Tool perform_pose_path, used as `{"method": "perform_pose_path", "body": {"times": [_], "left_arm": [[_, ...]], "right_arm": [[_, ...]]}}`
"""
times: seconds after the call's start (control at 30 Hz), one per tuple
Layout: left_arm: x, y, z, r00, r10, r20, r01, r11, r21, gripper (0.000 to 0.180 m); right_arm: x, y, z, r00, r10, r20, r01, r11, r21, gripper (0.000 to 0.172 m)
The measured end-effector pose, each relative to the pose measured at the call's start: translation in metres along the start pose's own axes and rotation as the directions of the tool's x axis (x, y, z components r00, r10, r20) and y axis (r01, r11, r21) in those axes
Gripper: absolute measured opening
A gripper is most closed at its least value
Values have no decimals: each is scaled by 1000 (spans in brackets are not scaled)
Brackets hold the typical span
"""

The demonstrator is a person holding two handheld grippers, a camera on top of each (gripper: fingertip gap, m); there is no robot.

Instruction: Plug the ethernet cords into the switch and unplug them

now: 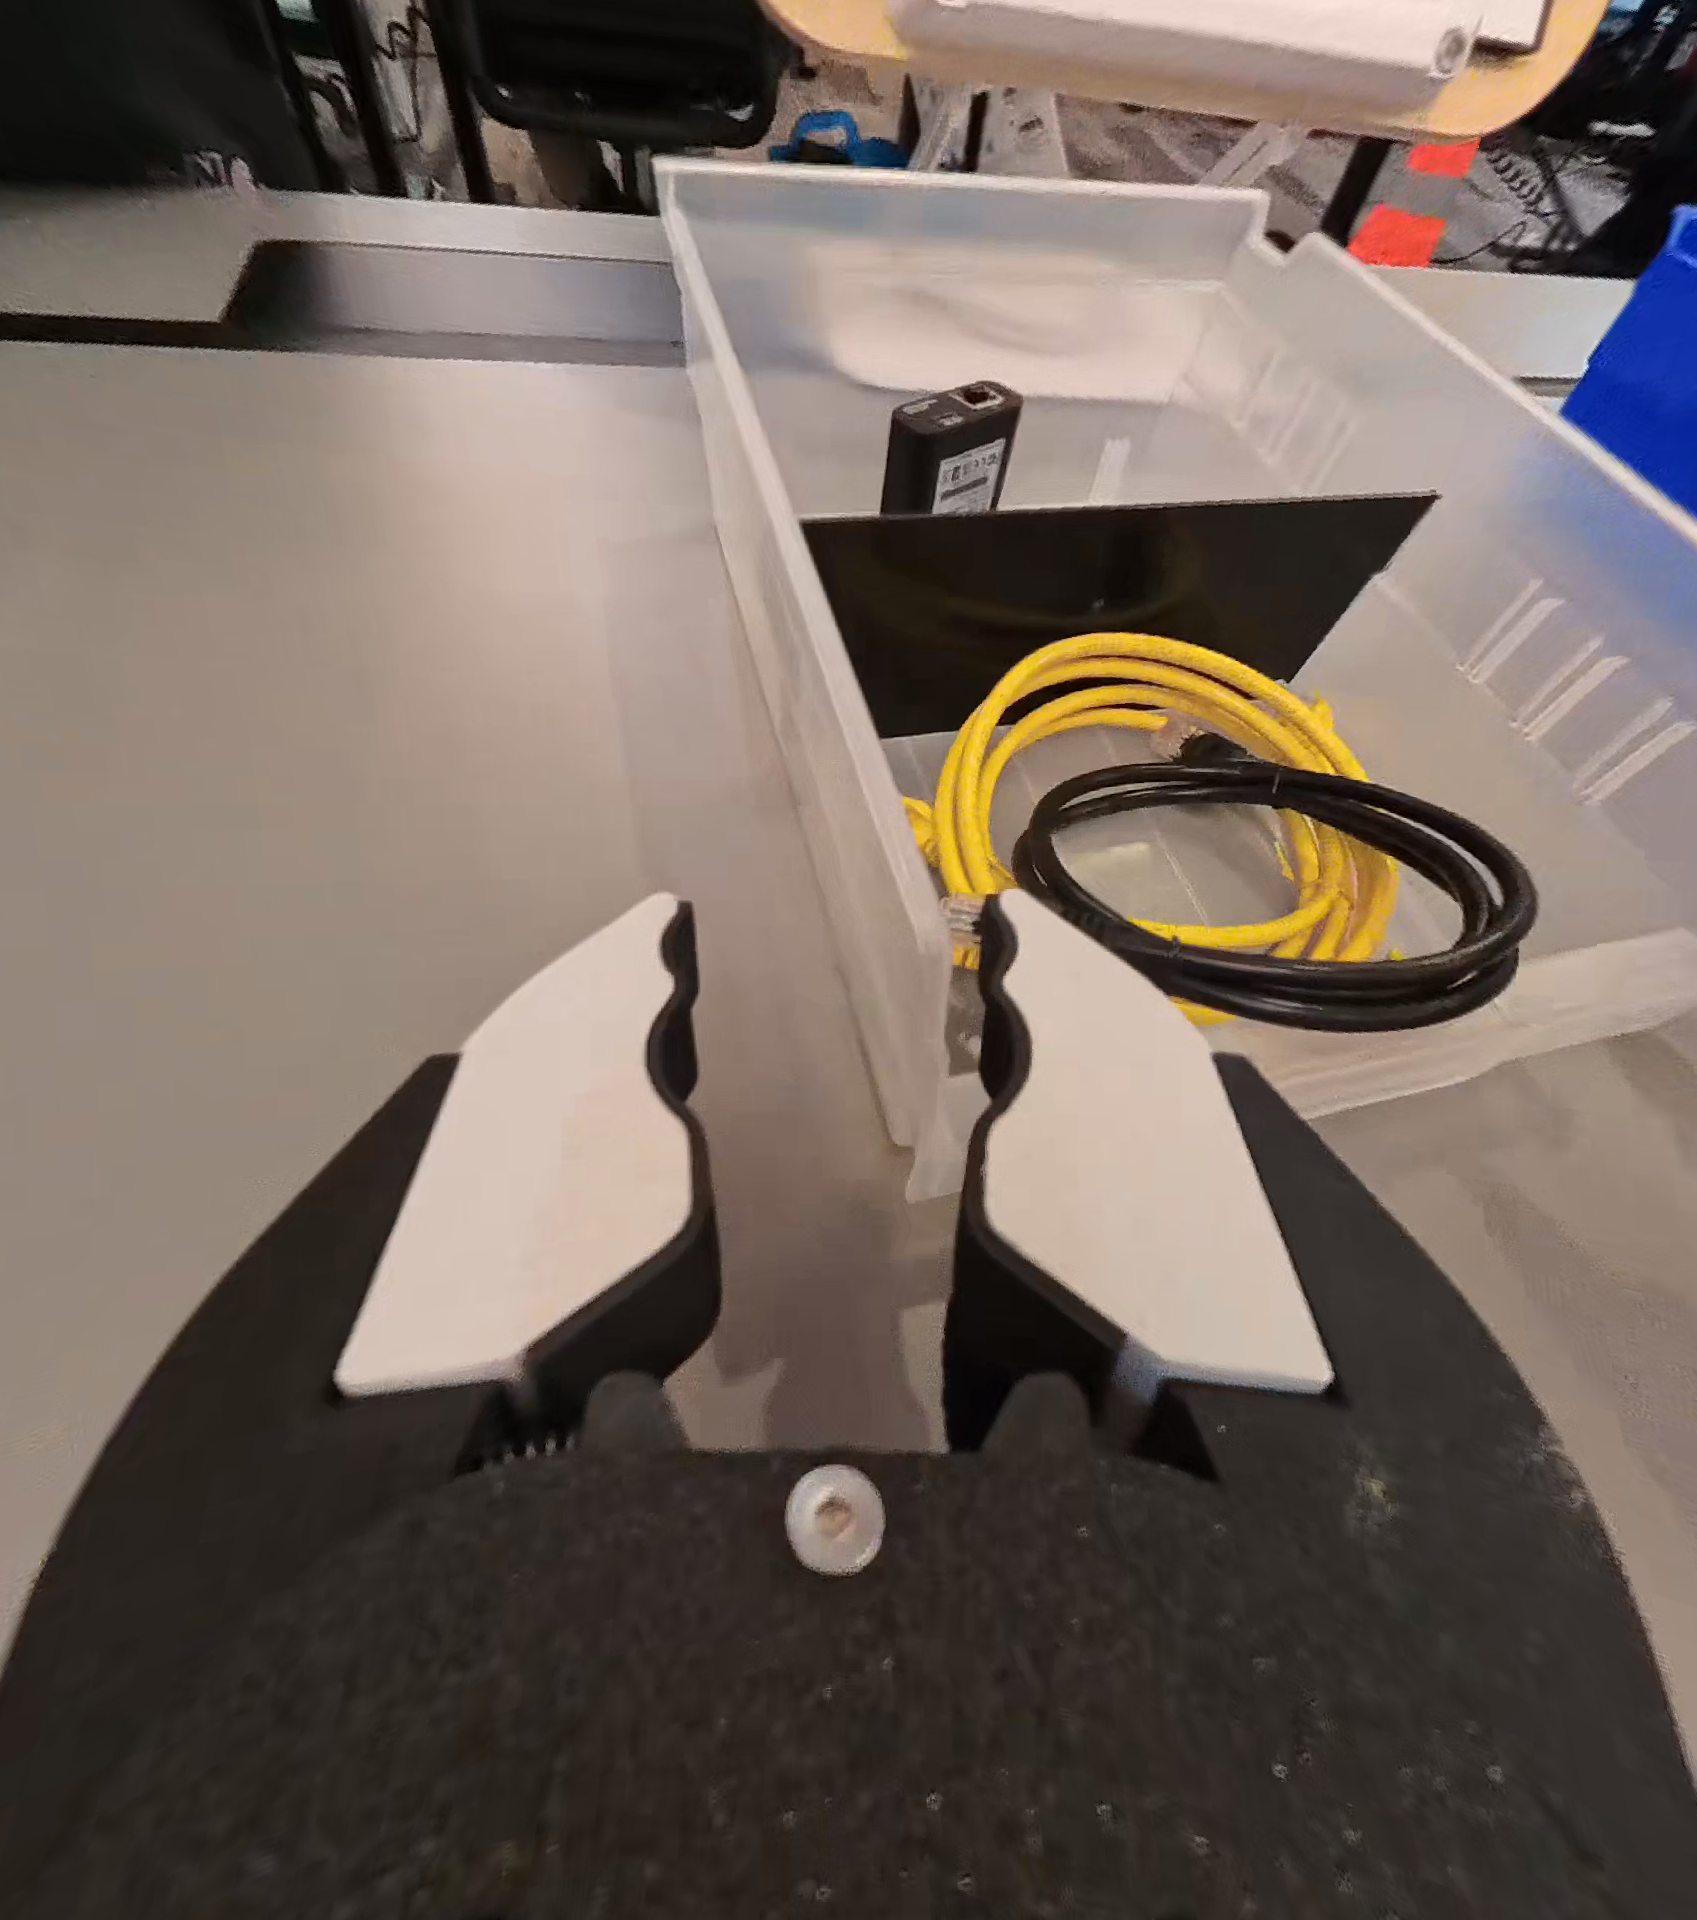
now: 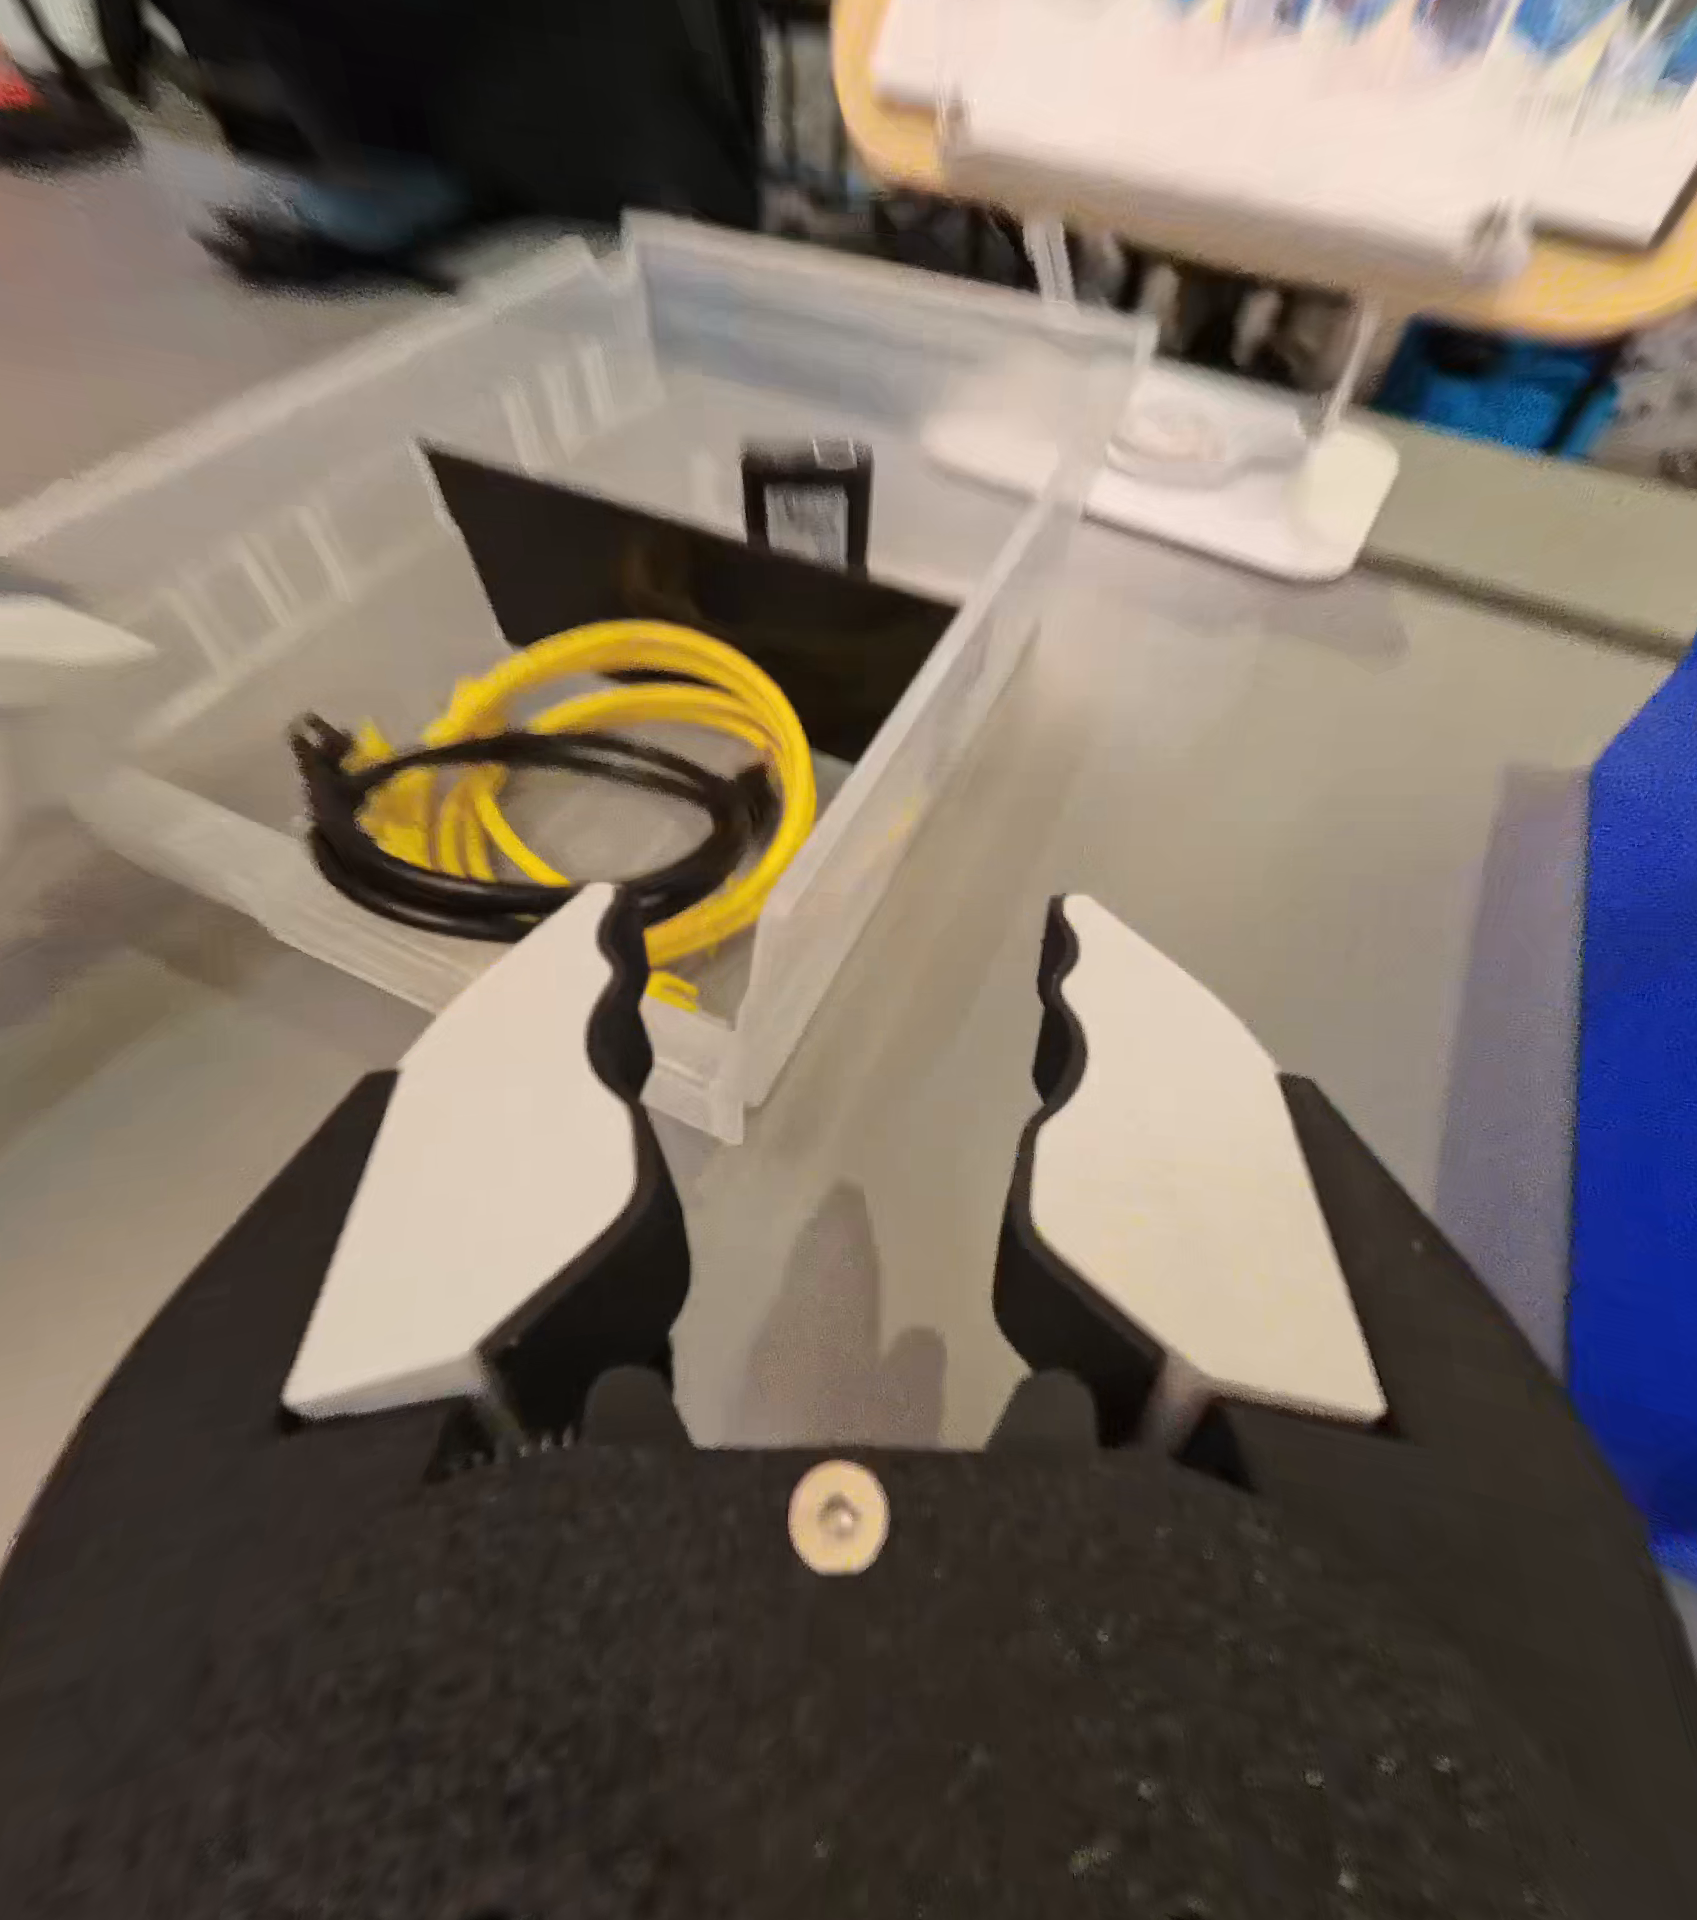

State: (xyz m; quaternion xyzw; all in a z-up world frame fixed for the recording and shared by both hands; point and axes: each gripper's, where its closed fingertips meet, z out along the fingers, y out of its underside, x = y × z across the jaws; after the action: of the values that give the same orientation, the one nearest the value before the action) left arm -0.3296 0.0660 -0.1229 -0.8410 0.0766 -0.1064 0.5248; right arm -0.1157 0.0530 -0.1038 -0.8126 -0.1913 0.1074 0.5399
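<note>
Both jaws apart, nothing between

Light was even and fairly bright, coming from overhead, with a soft sheen across the grey table (image 1: 252, 727) at nine o'clock. My left view was mostly sharp, smeared only toward eleven o'clock at the rim. My right view was motion-blurred throughout: the clear bin (image 2: 231, 540) and coiled cables (image 2: 553, 790) at ten o'clock were streaky. Faint shadows lay under my fingers. Straight edges bowed outward near the borders.
</note>
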Motion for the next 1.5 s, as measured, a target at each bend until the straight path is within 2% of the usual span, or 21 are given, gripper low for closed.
{"method": "perform_pose_path", "body": {"times": [0.1, 0.2, 0.23, 0.27, 0.37, 0.57, 0.73, 0.87, 1.0, 1.1, 1.27, 1.37, 1.5], "left_arm": [[3, 5, 11, 1000, 13, -16, -14, 999, -30, 37], [9, 5, 17, 999, 24, -38, -26, 999, -42, 12], [8, 4, 18, 999, 33, -25, -34, 998, -46, 11], [8, 4, 19, 999, 48, -9, -48, 998, -48, 10], [5, 3, 17, 992, 124, 39, -121, 991, -62, 6], [-31, -10, 2, 990, 112, 86, -107, 993, -52, 4], [-99, -29, -24, 980, 74, 183, -76, 997, 8, 3], [-159, -23, -29, 983, -3, 182, 9, 1000, -29, 2], [-201, -12, -16, 982, -38, 183, 50, 997, -57, 2], [-214, -11, -8, 985, -51, 163, 57, 998, -31, 2], [-219, -14, -4, 989, -54, 141, 58, 998, -24, 2], [-224, -15, -3, 985, -74, 158, 77, 997, -12, 2], [-229, -18, -6, 981, -130, 144, 129, 992, 12, 7]], "right_arm": [[4, 26, 24, 990, -3, -142, -7, 998, -70, 64], [-8, 32, 37, 990, 128, -53, -132, 988, -78, 41], [-12, 25, 37, 983, 183, -20, -184, 982, -37, 21], [-12, 23, 38, 976, 215, -20, -216, 976, -21, 17], [-10, 24, 37, 986, 114, -119, -123, 990, -65, 11], [-40, 10, 45, 976, 166, -141, -175, 984, -47, 9], [-98, -23, 71, 985, 146, -96, -147, 989, -4, 10], [-150, -37, 101, 988, 137, -70, -140, 989, -40, 11], [-181, -32, 131, 993, 37, -111, -51, 991, -125, 10], [-191, -28, 142, 991, 52, -125, -69, 989, -132, 12], [-196, -31, 148, 983, 170, -75, -177, 979, -104, 15], [-198, -33, 151, 991, 126, -51, -131, 987, -97, 16], [-207, -33, 146, 993, 83, 84, -71, 989, -133, 21]]}}
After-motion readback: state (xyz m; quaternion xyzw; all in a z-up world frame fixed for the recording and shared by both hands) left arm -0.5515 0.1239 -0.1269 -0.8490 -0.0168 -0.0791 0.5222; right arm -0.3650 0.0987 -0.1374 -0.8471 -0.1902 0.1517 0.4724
